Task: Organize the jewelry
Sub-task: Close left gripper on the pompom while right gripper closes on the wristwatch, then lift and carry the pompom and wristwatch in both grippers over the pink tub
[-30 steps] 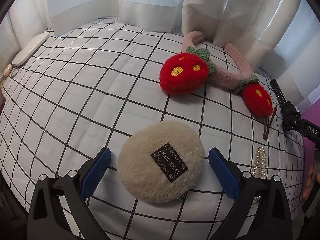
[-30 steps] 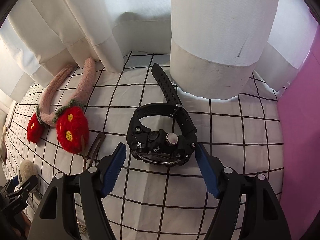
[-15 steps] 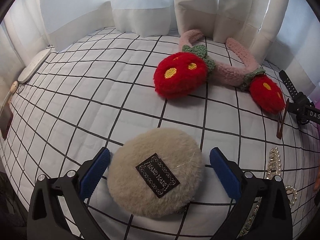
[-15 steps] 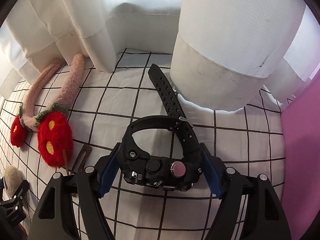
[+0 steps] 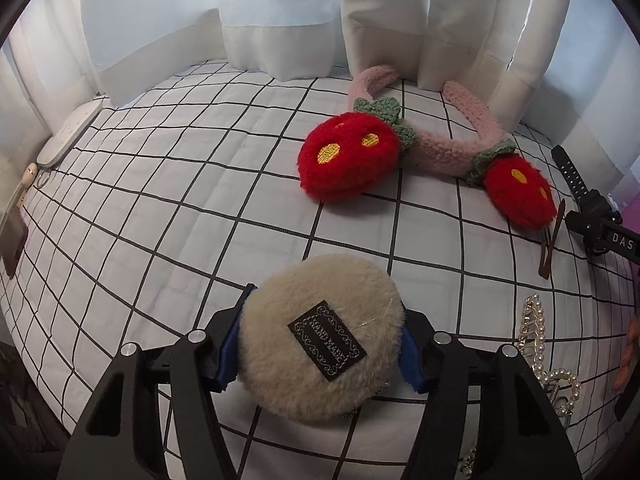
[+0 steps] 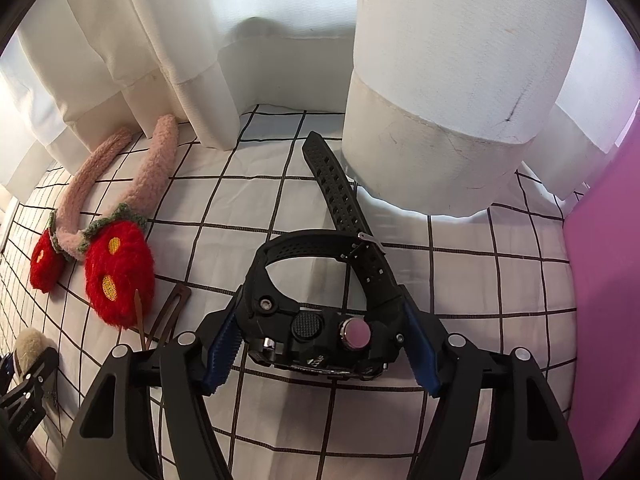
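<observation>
Bedding (image 5: 168,184), white with a black grid, spreads under everything you are working on, and white curtains (image 5: 280,20) hang down to it along the back. Your left gripper (image 5: 320,344) has just been closing, and its blue pads (image 5: 229,354) now press both sides of the round beige fluffy puff (image 5: 320,320), which carries a black woven label on top and rests on the bedding between the fingers. Your right gripper (image 6: 320,350) is clamped on the black watch (image 6: 320,332): the blue pads (image 6: 222,354) touch the case on both sides; its jaws have closed in slightly. The watch stands on its edge on the bedding, buttons facing you, its perforated strap looping back and one long end trailing toward the curtain. Beyond the puff lies the pink headband (image 5: 452,148) with two red plush strawberries. A brown hair clip (image 5: 552,244) lies just beside the right strawberry. A pearl clip (image 5: 536,336) lies right of the left gripper.
</observation>
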Tool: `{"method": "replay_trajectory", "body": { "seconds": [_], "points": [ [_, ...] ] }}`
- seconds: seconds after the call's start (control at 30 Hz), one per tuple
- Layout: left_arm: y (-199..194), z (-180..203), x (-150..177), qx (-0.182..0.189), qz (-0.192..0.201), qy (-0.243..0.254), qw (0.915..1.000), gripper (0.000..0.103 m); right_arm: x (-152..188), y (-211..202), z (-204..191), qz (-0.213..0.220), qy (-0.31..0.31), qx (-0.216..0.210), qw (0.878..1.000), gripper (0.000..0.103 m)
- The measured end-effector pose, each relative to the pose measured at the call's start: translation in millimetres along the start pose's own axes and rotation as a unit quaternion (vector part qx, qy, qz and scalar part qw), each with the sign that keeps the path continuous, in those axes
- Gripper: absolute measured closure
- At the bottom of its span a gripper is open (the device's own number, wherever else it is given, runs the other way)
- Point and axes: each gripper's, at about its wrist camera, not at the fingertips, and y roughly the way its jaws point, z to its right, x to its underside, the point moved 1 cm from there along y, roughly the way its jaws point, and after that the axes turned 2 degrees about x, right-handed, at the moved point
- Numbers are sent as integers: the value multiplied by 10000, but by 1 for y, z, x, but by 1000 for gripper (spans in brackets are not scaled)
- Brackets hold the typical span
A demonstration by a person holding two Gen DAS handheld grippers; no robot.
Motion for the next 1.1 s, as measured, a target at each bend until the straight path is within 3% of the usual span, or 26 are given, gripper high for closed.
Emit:
{"method": "replay_trajectory", "body": {
  "seconds": [0.13,0.43,0.77,1.1],
  "points": [
    [-3,-5,2,106,-30,-105,9999,52,6,-9,11,-37,90,-94,9999,35],
    [-36,-4,5,128,269,120,9995,52,21,-42,15,67,156,-192,9997,35],
    [-82,13,-7,384,609,406,9966,52,37,-111,4,414,58,-374,9984,35],
    [-134,49,-28,716,1056,869,9880,52,35,-188,15,973,188,-528,9937,35]
  ]
}}
